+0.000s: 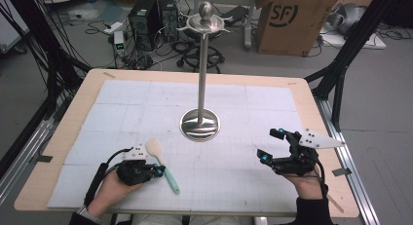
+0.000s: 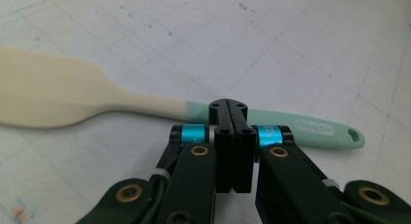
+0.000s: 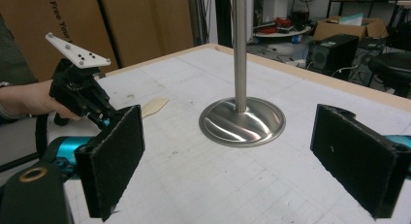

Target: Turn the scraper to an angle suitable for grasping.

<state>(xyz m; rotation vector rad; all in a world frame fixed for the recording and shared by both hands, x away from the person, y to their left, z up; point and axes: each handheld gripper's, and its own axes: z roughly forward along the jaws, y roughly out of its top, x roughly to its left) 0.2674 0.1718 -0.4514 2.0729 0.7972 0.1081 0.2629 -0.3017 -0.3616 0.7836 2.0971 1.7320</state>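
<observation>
Looking down from the high view, I am seeing the left gripper (image 1: 158, 171) sitting low on the white gridded mat (image 1: 234, 186) near the front-left of the table, its tips right at the spatula with a cream blade and mint-green handle (image 1: 163, 165). The spatula is lying flat on the mat, blade pointing away from me and handle slanting toward the front edge. The right gripper (image 1: 271, 145) is hovering over the right side of the mat with its jaws spread wide and nothing between them. Between the two, further back, the tall polished steel stand with a round dished base (image 1: 199, 123) is standing upright.

Switching to the left gripper view, I am watching its two black jaws pressed flat together, tips meeting just at the spatula's mint handle (image 2: 310, 130), close to where the green gives way to cream. The jaws are closed on themselves rather than around the handle; whether they are touching it I cannot tell.

In the right gripper view, the padded jaws are standing far apart, holding nothing, and framing the steel base (image 3: 241, 122). Off to the left, the other hand's gripper (image 3: 104, 121) is resting beside the cream blade (image 3: 154, 106).
</observation>
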